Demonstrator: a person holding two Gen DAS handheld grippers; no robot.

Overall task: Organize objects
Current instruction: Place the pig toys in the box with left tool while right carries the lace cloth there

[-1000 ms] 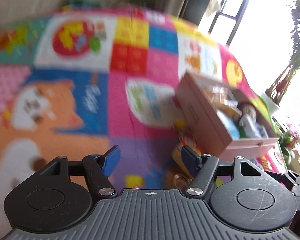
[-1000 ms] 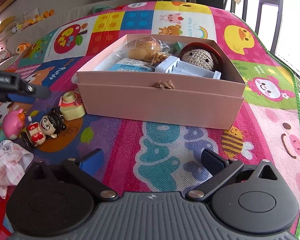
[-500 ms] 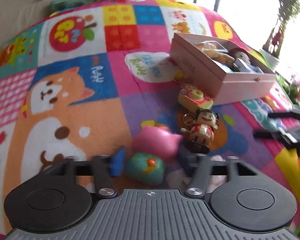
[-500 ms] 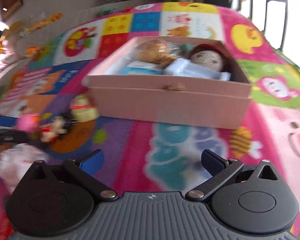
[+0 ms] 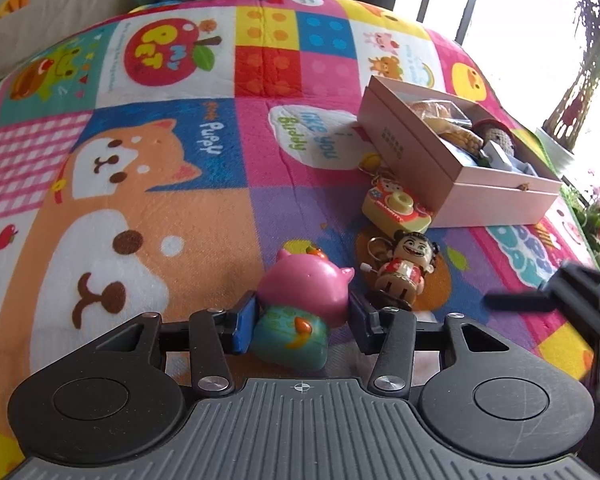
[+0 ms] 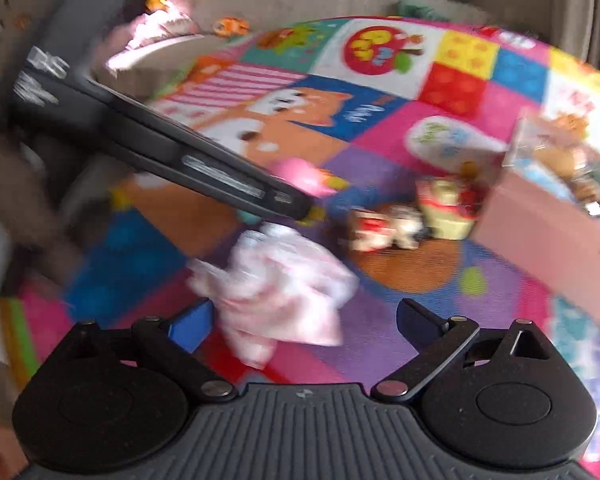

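Gripping pig toy (image 5: pixel 304 292) | left gripper (image 5: pixel 302 322) | head pointing away

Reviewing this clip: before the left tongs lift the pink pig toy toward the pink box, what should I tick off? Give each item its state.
1. Pink pig toy sits between the left tongs fingers: ok.
2. Both pads touching the pig: cannot tell.
3. Wind-up doll is apart from the pig: ok.
4. Pink box open on top: ok.
5. Room left in the box: cannot tell; it already holds several items.
6. Right tongs open, near the white lace cloth, off the lift path: cannot tell; that view is blurred.
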